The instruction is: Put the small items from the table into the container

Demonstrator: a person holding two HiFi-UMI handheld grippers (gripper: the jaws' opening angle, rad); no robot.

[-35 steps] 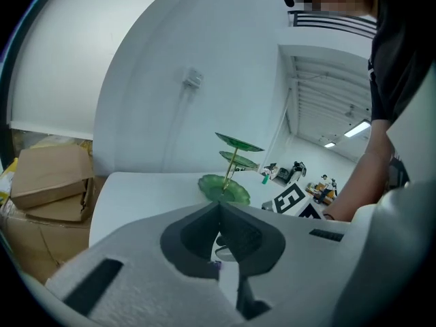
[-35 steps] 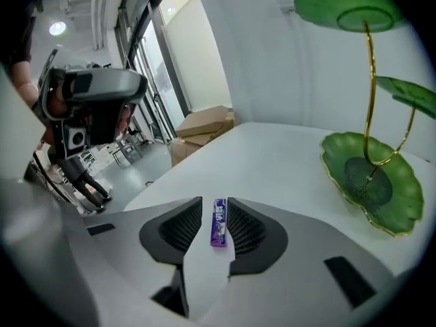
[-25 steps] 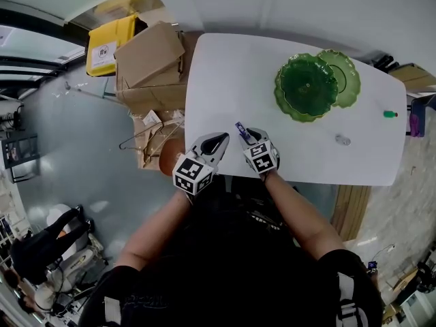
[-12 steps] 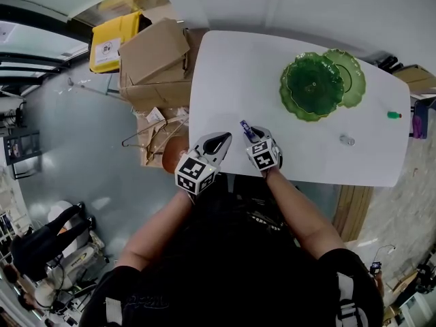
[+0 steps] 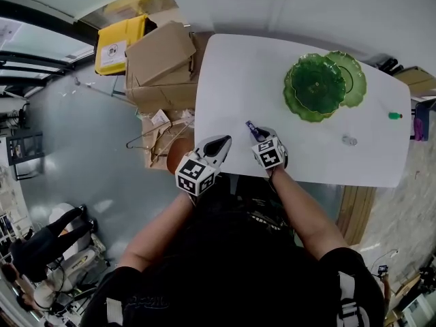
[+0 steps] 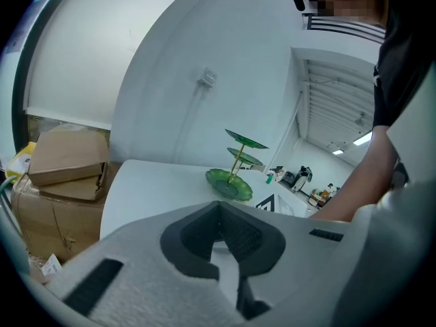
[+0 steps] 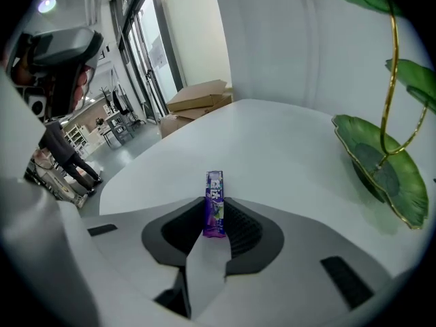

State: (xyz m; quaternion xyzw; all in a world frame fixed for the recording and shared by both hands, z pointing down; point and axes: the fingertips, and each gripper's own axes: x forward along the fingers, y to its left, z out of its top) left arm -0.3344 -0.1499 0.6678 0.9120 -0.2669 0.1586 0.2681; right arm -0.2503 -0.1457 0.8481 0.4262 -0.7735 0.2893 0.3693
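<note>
Overhead first: in the head view the white tabletop [image 5: 238, 73] carries a green tiered stand [image 5: 317, 87] at its far right, which we take to be the container. A small green item [image 5: 390, 115] and a small clear item [image 5: 349, 140] lie well apart from it towards the right edge. At the near edge the left tongs [image 5: 223, 140] hang just off the tabletop's corner, and the right tongs [image 5: 257, 133] sit over the surface with a purple packet [image 5: 251, 127] poking out from their tips.

Next, the left gripper view: the left tongs [image 6: 218, 206] have their tips together and nothing between them, and the stand [image 6: 229, 182] shows far across the tabletop.

Last, the right gripper view: the right tongs [image 7: 215, 231] are closing, and the purple packet [image 7: 214, 203] stands upright between the pads, caught by its lower part, both pads against its flat faces. The stand's lowest dish [image 7: 381, 176] lies to the right, well apart.

We judge the packet light and slim, its glossy wrapper likely slick and easy to crush. A moderate squeeze across the flat faces should do, and a hold nearer its middle would keep it from pivoting on the way to the stand.
</note>
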